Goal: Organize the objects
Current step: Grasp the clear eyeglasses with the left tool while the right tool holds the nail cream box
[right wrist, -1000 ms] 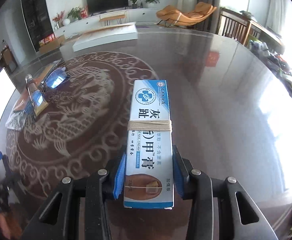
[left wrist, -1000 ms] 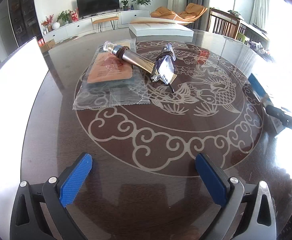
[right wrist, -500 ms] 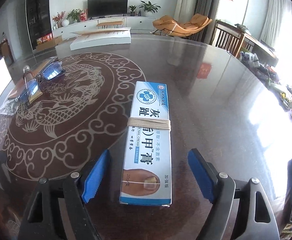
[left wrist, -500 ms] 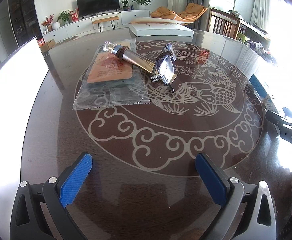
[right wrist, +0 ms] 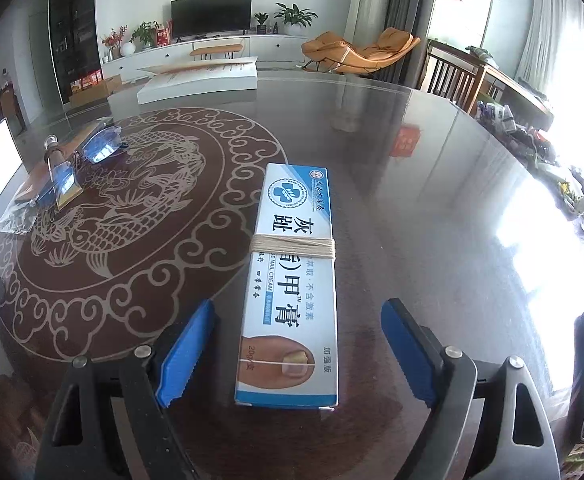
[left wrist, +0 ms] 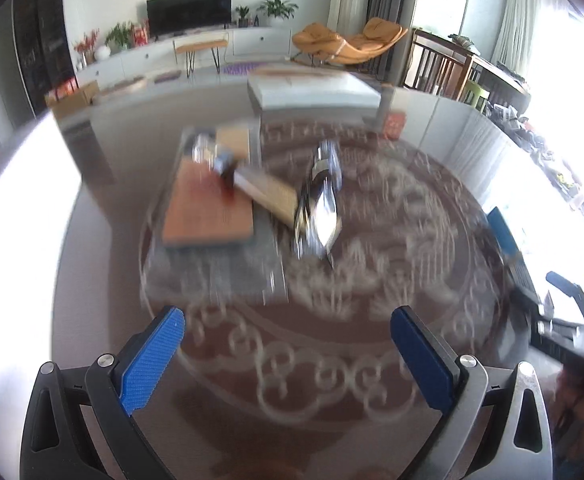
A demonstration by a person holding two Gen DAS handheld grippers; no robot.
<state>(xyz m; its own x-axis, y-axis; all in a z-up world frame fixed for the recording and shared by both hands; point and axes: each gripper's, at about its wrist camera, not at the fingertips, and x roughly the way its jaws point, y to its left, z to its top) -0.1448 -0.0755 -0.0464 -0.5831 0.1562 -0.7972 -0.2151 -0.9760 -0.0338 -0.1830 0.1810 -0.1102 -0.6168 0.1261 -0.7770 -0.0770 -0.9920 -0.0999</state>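
Note:
A blue-and-white nail cream box (right wrist: 292, 280) with a rubber band around it lies on the glass table between the fingers of my right gripper (right wrist: 297, 344), which is open and not touching it. My left gripper (left wrist: 288, 356) is open and empty above the table. Ahead of it, blurred, lie a clear plastic packet with an orange card (left wrist: 208, 212), a brown tube-like bottle (left wrist: 260, 184) across it, and folded glasses (left wrist: 319, 204). These also show at the left of the right wrist view, the glasses (right wrist: 88, 156) among them.
A flat white box (left wrist: 311, 90) sits at the table's far side, and also shows in the right wrist view (right wrist: 200, 78). A bright white panel (left wrist: 12, 220) stands at the table's left. The other gripper's blue pad (left wrist: 501, 228) shows at right. Chairs stand beyond the far right edge.
My right gripper opened and let go of the cream box, which now lies on the table. My left gripper moved forward toward the packet, bottle and glasses; its view is blurred.

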